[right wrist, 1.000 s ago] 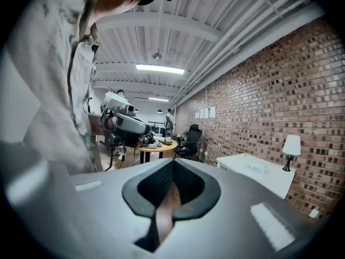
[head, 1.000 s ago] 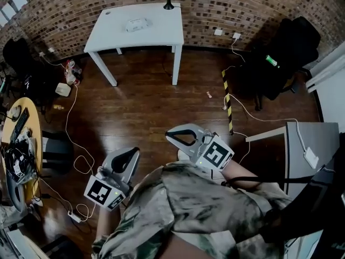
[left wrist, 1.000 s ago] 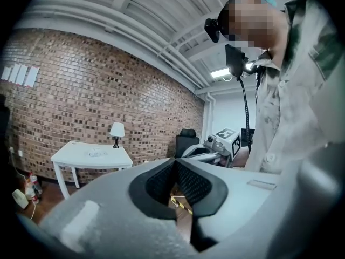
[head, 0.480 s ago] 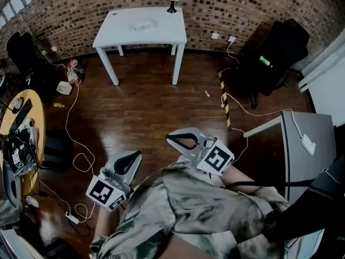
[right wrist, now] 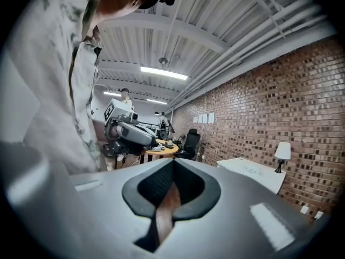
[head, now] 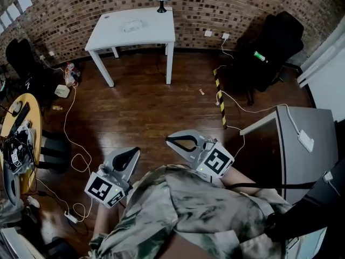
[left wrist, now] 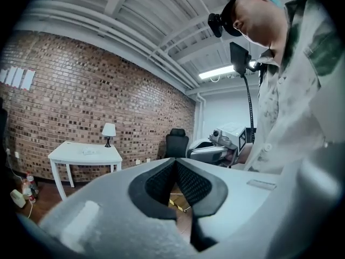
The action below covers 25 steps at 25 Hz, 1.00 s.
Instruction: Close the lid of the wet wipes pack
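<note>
We hold the left gripper [head: 136, 151] and right gripper [head: 168, 139] well apart from the white four-legged table [head: 156, 34], both claws pinched together, empty. The pale flat wet wipes pack [head: 133, 25] lies on it.

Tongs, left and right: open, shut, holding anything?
Left tongs: shut, holding nothing.
Right tongs: shut, holding nothing.

No legible text, labels, brand names, numbers or signs in any view
</note>
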{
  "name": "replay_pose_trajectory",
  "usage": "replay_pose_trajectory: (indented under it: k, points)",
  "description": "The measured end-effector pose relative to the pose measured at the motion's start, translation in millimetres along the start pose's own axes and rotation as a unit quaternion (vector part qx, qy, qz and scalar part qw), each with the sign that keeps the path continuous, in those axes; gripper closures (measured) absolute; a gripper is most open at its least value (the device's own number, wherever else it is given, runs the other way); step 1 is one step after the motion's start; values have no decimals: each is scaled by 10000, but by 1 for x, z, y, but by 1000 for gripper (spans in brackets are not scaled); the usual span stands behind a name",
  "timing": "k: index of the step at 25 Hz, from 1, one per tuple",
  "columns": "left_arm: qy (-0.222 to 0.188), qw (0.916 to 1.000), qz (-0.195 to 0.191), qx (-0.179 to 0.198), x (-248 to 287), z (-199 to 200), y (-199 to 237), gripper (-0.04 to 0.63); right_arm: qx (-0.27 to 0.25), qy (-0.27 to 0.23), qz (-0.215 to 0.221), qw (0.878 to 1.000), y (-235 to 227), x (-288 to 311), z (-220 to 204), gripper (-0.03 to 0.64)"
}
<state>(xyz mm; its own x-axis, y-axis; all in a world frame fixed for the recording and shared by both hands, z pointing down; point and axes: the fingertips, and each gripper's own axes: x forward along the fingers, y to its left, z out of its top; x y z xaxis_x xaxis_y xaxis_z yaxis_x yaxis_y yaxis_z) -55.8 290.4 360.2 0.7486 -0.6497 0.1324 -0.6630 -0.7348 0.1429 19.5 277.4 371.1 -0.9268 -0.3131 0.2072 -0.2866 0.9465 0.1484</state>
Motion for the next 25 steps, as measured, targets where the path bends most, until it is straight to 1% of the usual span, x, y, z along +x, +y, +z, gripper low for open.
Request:
replay_pose_trajectory:
  k: [2, 6, 11, 17, 22, 25]
  points:
    - [-17, 10000, 31, 20, 21, 5, -16, 594, 57, 8, 17, 10000, -6, -27, -7, 615]
    - [-56, 9999, 97, 40, 59, 12, -55, 594, 10, 102, 186, 9998, -15, -77, -22, 615]
    - [85, 9998, 187, -55, 81, 12, -98, 594, -8, 58, 336, 9994, -15, -117, -31, 615]
    - [328, 9991, 215, -144, 85, 3, -129, 594, 297, -19, 398, 9988, -2, -139, -46, 615]
    - [369, 9991, 179, -133, 73, -3, -144, 594, 447, -19, 408, 9982, 16, -137, -51, 615]
    - [317, 9993, 146, -140, 54, -5, -150, 594, 513, 3, 379, 9980, 32, -130, -47, 615]
